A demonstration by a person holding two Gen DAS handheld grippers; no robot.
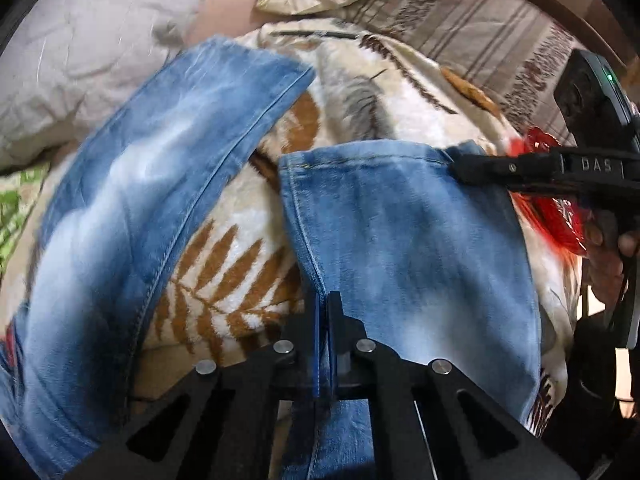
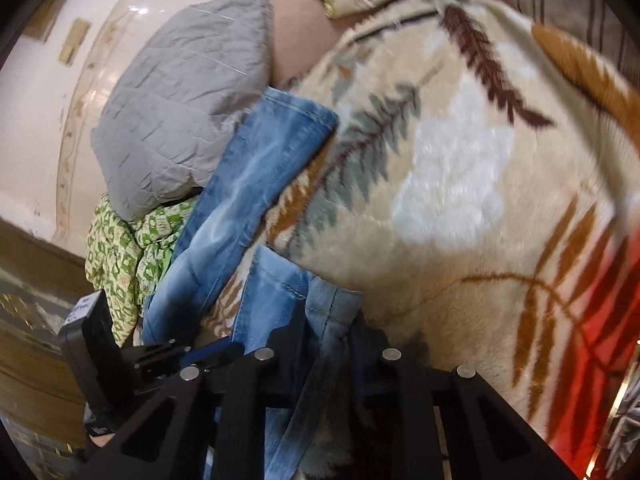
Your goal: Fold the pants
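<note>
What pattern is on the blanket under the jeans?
Cream blanket with brown, rust and grey fern leaves; clearest in the right wrist view.

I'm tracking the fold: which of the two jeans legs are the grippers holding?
The shorter-looking leg, gripped by the left gripper and right gripper. The other leg lies untouched beside the grey pillow.

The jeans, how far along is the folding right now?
Early. Done: the jeans lie on the leaf-print blanket, legs apart. In hand: the left gripper is shut on the near leg's inner seam, the right gripper pinches its hem corner. Left: no fold shows yet; the far leg lies untouched.
</note>
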